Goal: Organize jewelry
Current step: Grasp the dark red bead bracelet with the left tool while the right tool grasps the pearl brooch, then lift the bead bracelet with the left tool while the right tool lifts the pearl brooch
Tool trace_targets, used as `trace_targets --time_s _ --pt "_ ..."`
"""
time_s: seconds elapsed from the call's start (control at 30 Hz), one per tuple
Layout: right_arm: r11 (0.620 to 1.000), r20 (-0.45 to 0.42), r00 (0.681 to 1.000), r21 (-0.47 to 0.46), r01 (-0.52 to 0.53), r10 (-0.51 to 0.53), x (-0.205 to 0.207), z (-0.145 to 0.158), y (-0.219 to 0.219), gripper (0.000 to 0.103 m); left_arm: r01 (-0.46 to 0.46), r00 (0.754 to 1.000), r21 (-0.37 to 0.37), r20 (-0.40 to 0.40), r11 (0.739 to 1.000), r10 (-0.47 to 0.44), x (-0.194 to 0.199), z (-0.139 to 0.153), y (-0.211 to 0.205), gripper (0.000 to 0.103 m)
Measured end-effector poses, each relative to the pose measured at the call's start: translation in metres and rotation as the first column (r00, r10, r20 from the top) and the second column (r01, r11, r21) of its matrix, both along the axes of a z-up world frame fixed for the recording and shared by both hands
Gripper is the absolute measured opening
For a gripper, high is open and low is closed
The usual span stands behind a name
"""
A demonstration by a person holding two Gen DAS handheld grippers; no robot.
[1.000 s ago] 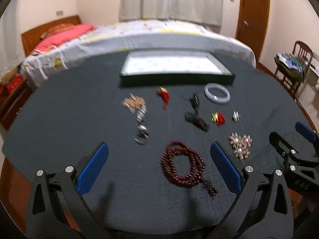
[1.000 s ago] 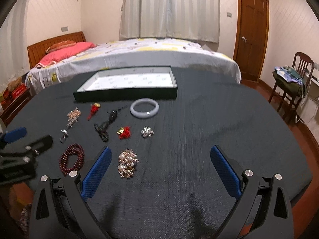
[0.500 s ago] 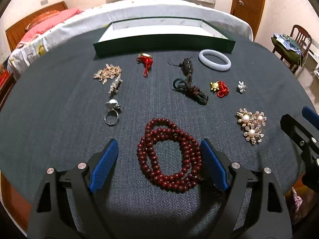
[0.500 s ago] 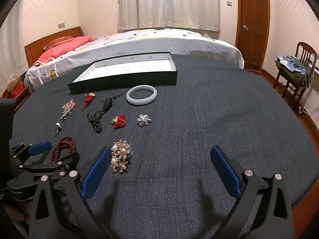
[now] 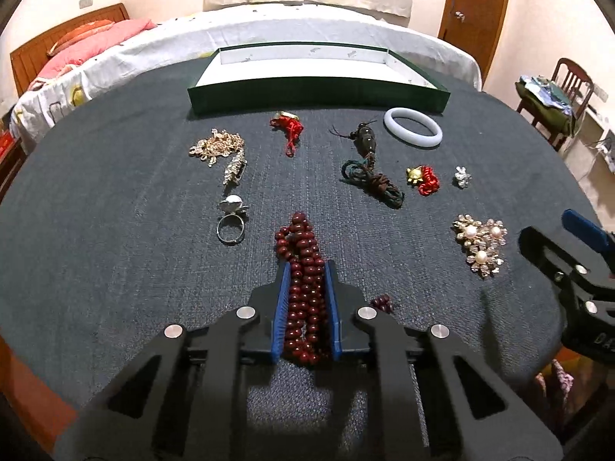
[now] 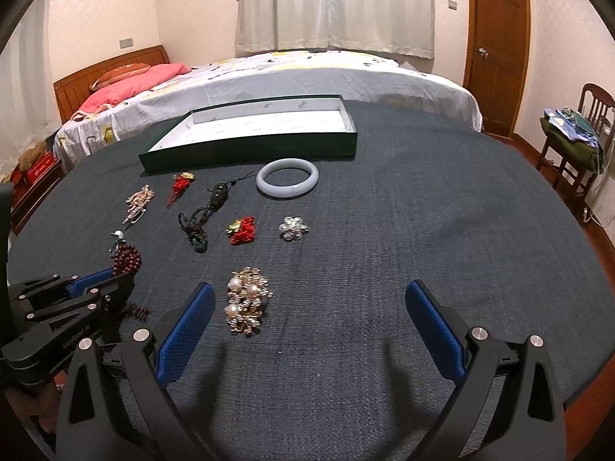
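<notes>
A string of dark red beads lies bunched on the dark blue tablecloth. My left gripper is closing on it, and the blue pads press the strands from both sides. Its top loop sticks out past the fingertips, and a tassel end lies to the right. From the right wrist view, the left gripper sits low at the left with the beads in front of it. My right gripper hovers open over bare cloth, with a pearl brooch just inside its left finger.
An open green tray with a white lining stands at the back. Between it and the grippers lie a white bangle, a dark cord pendant, a gold chain, a ring, red knots and a small silver flower. A bed stands beyond the table.
My left gripper dropped toward the bead string and its jaws went from wide open to squeezing the beads into a narrow bundle. The right gripper barely moved.
</notes>
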State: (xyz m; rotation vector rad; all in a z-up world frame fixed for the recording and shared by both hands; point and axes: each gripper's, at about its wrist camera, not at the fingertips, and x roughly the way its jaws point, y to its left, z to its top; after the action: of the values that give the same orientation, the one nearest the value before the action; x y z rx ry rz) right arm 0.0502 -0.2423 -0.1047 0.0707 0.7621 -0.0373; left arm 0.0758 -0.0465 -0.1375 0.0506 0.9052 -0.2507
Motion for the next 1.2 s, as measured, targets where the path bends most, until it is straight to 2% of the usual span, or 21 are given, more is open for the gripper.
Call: trace_targets --time_s 0.07,0.17,0.23,0.27,0.3,0.67,0.7,0.77,0.83,0.93,1.1,1.2 --pt "1.000 -0.001 1.000 0.008 -0.012 0.012 0.002 0.000 0.003 0.096 -0.001 1.000 -0.007 0.007 1.000 0.001 -0.001 0.003 0.002 0.011" --pt "0.999 -0.003 0.999 0.017 -0.035 0.035 0.006 -0.001 0.007 0.094 -0.002 1.000 0.001 0.017 1.000 0.001 -0.004 0.008 0.005 0.012" --pt "0.998 -0.013 0.999 0.030 -0.048 0.048 0.009 -0.003 0.009 0.081 -0.012 1.000 0.001 0.018 1.000 0.012 -0.005 0.009 0.009 0.012" --pt "0.998 -0.031 0.998 0.038 -0.054 0.055 0.012 -0.007 0.010 0.065 -0.020 1.000 -0.003 0.015 1.000 0.020 -0.004 0.008 0.011 0.012" --pt "0.997 -0.051 0.997 0.047 -0.057 0.059 0.015 -0.010 0.010 0.057 -0.026 1.000 -0.009 0.008 1.000 0.026 -0.003 0.007 0.014 0.012" --pt "0.996 -0.068 0.995 0.059 -0.073 0.077 0.021 -0.020 0.017 0.057 -0.028 1.000 -0.012 0.008 1.000 0.028 -0.001 0.003 0.016 0.014" --pt "0.995 -0.073 0.994 0.058 -0.078 0.082 0.022 -0.021 0.019 0.057 -0.032 0.999 -0.004 0.012 0.999 0.032 -0.001 0.003 0.015 0.016" --pt "0.995 -0.077 0.993 0.048 -0.087 0.090 0.024 -0.022 0.022 0.057 -0.041 0.999 0.003 0.013 0.999 0.041 0.000 0.002 0.015 0.035" --pt "0.995 -0.083 0.992 0.038 -0.096 0.099 0.024 -0.024 0.025 0.057 -0.052 0.999 -0.004 0.008 0.999 0.052 0.002 0.001 0.017 0.041" --pt "0.994 -0.089 0.990 0.017 -0.108 0.109 0.024 -0.026 0.028 0.050 -0.064 0.998 -0.007 0.005 0.998 0.064 0.003 0.000 0.019 0.050" --pt "0.991 -0.085 0.988 0.009 -0.130 0.131 0.022 -0.025 0.030 0.032 -0.065 0.998 -0.008 0.000 0.998 0.065 0.005 -0.002 0.019 0.051" --pt "0.991 -0.085 0.987 0.013 -0.133 0.133 0.022 -0.025 0.029 0.031 -0.078 0.997 -0.019 0.007 0.997 0.078 0.003 0.001 0.023 0.051"
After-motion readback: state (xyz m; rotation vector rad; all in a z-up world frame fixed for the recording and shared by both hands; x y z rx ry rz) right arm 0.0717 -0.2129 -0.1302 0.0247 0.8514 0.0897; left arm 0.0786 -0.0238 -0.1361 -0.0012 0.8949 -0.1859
